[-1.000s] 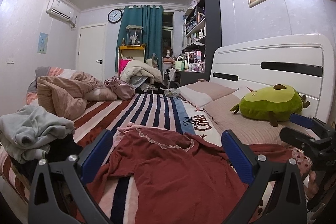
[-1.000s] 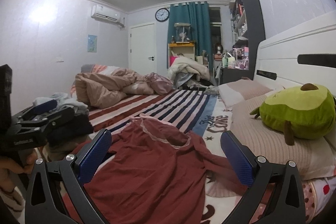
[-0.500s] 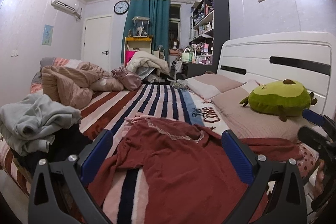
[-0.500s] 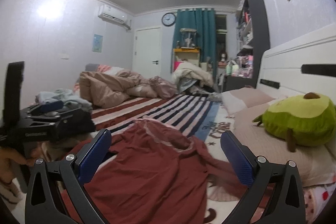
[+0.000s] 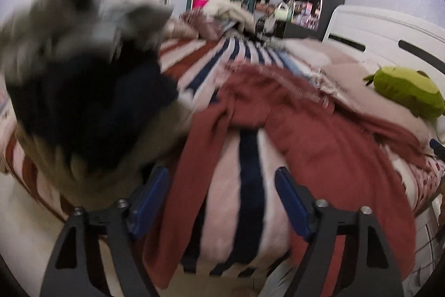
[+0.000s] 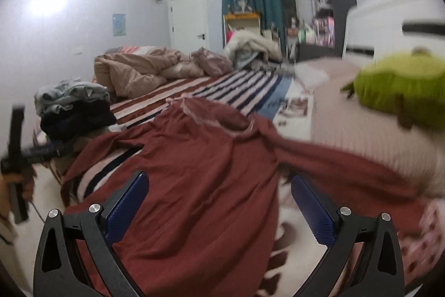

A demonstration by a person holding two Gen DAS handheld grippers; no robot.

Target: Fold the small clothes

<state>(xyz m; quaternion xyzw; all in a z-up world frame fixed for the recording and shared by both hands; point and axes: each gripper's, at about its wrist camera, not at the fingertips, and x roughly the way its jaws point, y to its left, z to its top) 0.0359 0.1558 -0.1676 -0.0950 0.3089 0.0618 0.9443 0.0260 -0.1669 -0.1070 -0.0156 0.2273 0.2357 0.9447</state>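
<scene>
Garment: one dark red top (image 6: 200, 185) lies spread flat on the striped bed cover (image 5: 244, 202), near the bed's front edge.
Direction: its long axis runs from the hem, close to the cameras, away to the trimmed neckline (image 6: 214, 124), which points toward the far end of the room.
Sleeves: two; one hangs over the front edge of the bed (image 5: 192, 185), the other stretches toward the pillows (image 6: 328, 157).
Count around it: one pile of other clothes (image 6: 72, 107) (grey on top, dark below) beside the hanging sleeve; one green avocado plush toy (image 5: 408, 91) on the pillows; one beige quilt (image 6: 133, 71) far behind.
Left gripper (image 5: 222, 199): jaws apart and empty; they have just been closing. The hanging sleeve is in front of them, not pinched.
Right gripper (image 6: 219, 205): jaws spread wide above the hem, holding nothing.
Change: both grippers are lower and closer to the cloth than a second ago. The clothes pile now fills the left of the left view, blurred.
</scene>
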